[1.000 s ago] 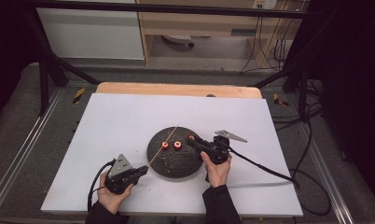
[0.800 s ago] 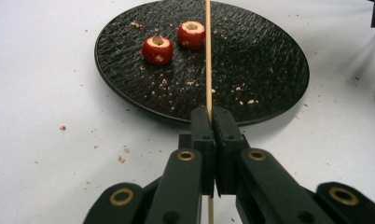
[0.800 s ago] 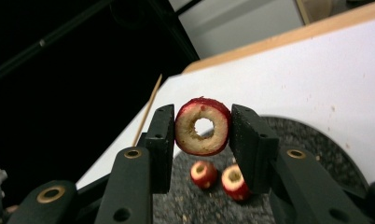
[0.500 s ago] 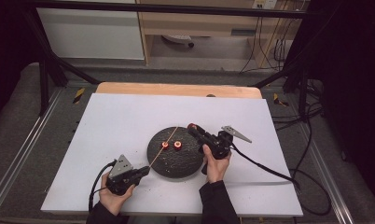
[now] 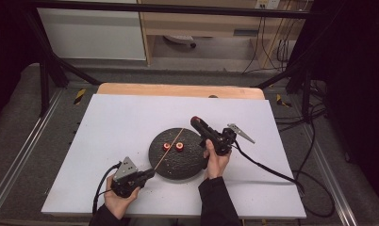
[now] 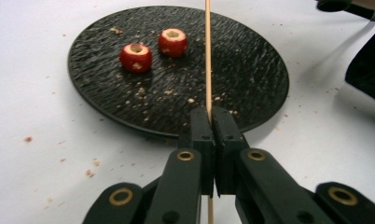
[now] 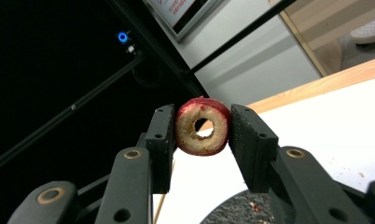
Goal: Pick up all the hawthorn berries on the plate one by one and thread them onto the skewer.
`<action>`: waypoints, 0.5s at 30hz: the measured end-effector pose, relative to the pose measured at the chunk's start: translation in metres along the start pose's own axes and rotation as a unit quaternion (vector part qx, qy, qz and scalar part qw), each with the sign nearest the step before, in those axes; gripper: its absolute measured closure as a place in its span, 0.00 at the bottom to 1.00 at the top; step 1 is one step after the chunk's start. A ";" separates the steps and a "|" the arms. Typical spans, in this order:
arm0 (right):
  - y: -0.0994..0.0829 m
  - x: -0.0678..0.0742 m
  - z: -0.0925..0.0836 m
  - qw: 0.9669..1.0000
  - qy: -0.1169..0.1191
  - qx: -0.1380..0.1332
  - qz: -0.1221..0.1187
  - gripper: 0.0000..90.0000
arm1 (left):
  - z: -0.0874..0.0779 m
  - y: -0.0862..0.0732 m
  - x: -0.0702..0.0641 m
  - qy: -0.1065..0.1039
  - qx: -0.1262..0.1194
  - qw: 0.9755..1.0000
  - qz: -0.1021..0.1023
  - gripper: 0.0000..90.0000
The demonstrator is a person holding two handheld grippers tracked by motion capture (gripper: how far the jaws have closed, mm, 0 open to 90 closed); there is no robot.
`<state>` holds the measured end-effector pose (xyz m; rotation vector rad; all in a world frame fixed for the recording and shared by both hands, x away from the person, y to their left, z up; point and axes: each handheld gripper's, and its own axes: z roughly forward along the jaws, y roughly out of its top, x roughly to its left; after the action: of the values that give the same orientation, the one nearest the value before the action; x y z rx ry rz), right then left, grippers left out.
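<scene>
A person sits at a white table (image 5: 107,122) with a two-jaw gripper in each hand, apparently threading cored red fruit pieces onto a thin wooden skewer (image 6: 207,56). The left gripper (image 6: 212,122) has its jaws closed tight on the skewer near its lower end, so the stick runs straight out from between the fingertips, slanting up over a round black plate (image 6: 251,65); held this way, its free tip is offered toward the other hand. On the plate, to the left of the skewer and beyond the left fingertips, two more cored red pieces (image 6: 135,57) sit side by side among crumbs, waiting. The right gripper (image 7: 203,125) is lifted above the plate's far edge and tilted upward. Its jaws are closed narrowly on one cored fruit ring (image 7: 203,126), a pad pressing each side, so the hole through the middle stays unobstructed and faces outward, which looks ready for the skewer tip to pass through. The two grippers are apart, the ring not yet on the stick.
</scene>
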<state>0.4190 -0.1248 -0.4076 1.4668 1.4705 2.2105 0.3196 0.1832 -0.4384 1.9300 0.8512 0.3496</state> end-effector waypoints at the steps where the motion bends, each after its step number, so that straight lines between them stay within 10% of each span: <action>1: -0.001 0.000 0.000 1.000 0.002 -0.003 0.000 0.69 | 0.001 0.000 -0.001 -0.001 -0.001 1.000 -0.001 0.98; 15: -0.010 0.000 0.000 0.999 0.012 -0.031 0.002 0.69 | 0.010 0.003 -0.011 -0.013 -0.007 1.000 -0.011 0.98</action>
<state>0.4153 -0.1193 -0.4145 1.4318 1.3946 2.2619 0.3187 0.1685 -0.4397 1.9070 0.8496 0.3163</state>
